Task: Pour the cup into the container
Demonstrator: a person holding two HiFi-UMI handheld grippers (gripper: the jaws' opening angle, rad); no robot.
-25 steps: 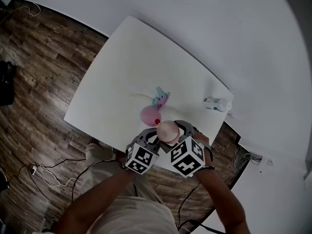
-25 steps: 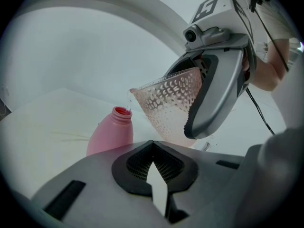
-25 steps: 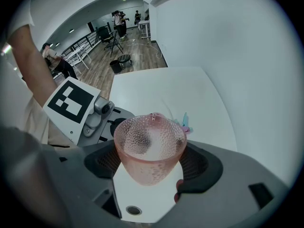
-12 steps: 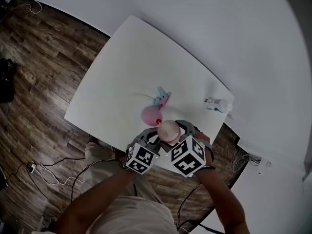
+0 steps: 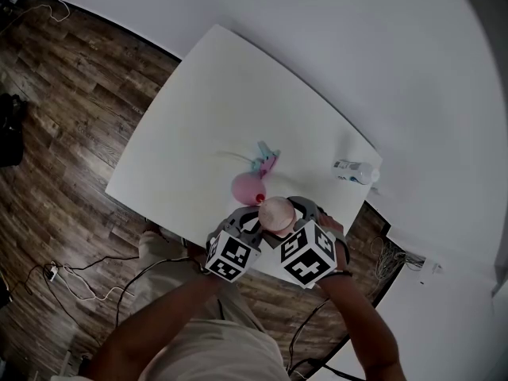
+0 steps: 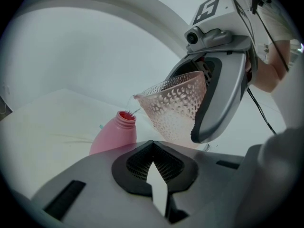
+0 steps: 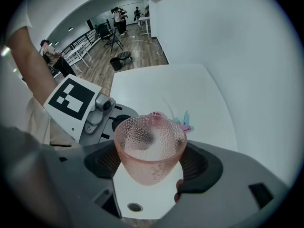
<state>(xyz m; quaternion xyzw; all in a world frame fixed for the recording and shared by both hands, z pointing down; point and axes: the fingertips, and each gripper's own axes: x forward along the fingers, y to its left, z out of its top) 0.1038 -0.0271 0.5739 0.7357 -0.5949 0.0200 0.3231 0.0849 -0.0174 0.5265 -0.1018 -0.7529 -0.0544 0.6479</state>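
A pink dimpled cup sits between my right gripper's black pads, which are shut on it. In the left gripper view the cup tilts toward a pink bottle, and a thin stream of liquid runs from its lip into the red mouth. In the head view the cup hangs just above and behind the bottle, near the white table's front edge. My left gripper is shut and holds nothing, just behind the bottle and beside the right gripper.
A small blue and pink object lies on the table just beyond the bottle. A clear plastic bottle lies at the table's right corner. Wood floor with cables surrounds the table; a white wall runs along its far side.
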